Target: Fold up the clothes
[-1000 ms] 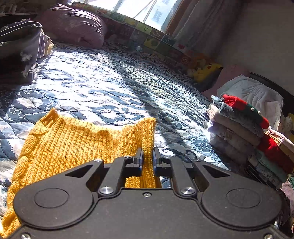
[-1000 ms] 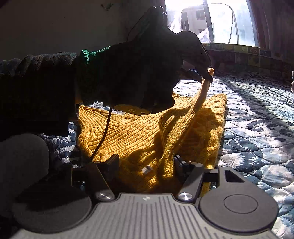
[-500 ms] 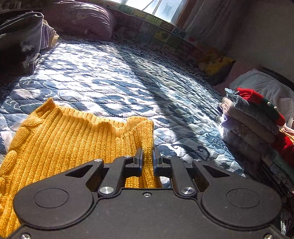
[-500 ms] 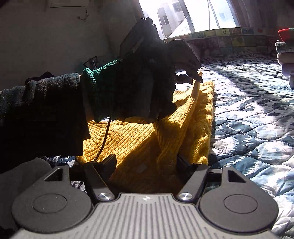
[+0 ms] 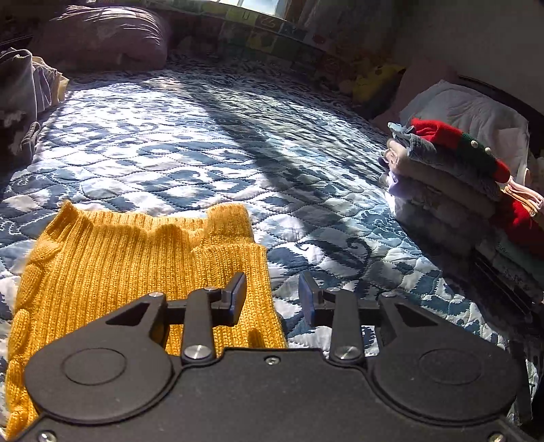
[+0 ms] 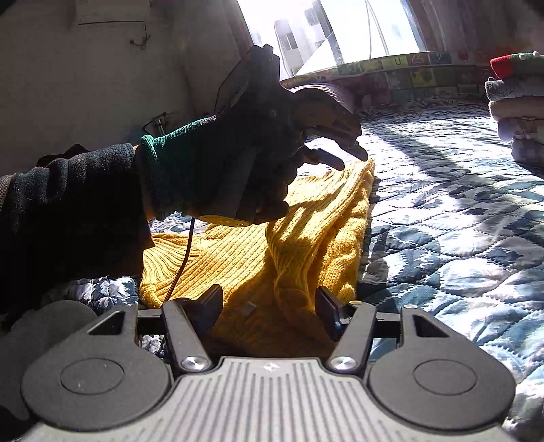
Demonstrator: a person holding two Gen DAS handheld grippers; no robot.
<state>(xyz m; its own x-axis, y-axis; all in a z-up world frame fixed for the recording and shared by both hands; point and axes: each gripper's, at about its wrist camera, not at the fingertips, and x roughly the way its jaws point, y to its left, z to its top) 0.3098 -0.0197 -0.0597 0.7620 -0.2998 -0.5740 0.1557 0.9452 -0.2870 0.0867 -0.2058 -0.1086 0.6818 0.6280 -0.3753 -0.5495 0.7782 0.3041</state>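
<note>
A yellow knit sweater point(image 5: 136, 272) lies on a blue-and-white quilt point(image 5: 238, 142) in hard sunlight, part flat and part rumpled, with its ribbed edge toward the middle of the bed. In the left wrist view the left gripper point(image 5: 272, 295) hovers over the sweater's right edge with its jaws apart and nothing between them; one fingertip sits above the yellow knit, the other above bare quilt. A small ribbed flap stands just beyond the fingertips. In the right wrist view the right gripper point(image 6: 270, 306) is spread wide, with a raised fold of the sweater point(image 6: 306, 238) bunched between its two fingers point(image 6: 210, 302); the fingers flank the cloth without pinching it. Above the sweater, a person's gloved hand point(image 6: 244, 159), in a dark glove with a green cuff and a dark sleeve point(image 6: 68, 204), holds the left gripper, whose open tips point down at the sweater's far corner. A thin cable point(image 6: 182, 261) hangs from that hand across the knit. At the right side of the bed stands a stack of folded clothes point(image 5: 459, 190), topped by a red and green garment, well apart from the sweater. A purple pillow point(image 5: 102, 37) lies at the head of the bed below a bright window point(image 6: 340, 30).
</note>
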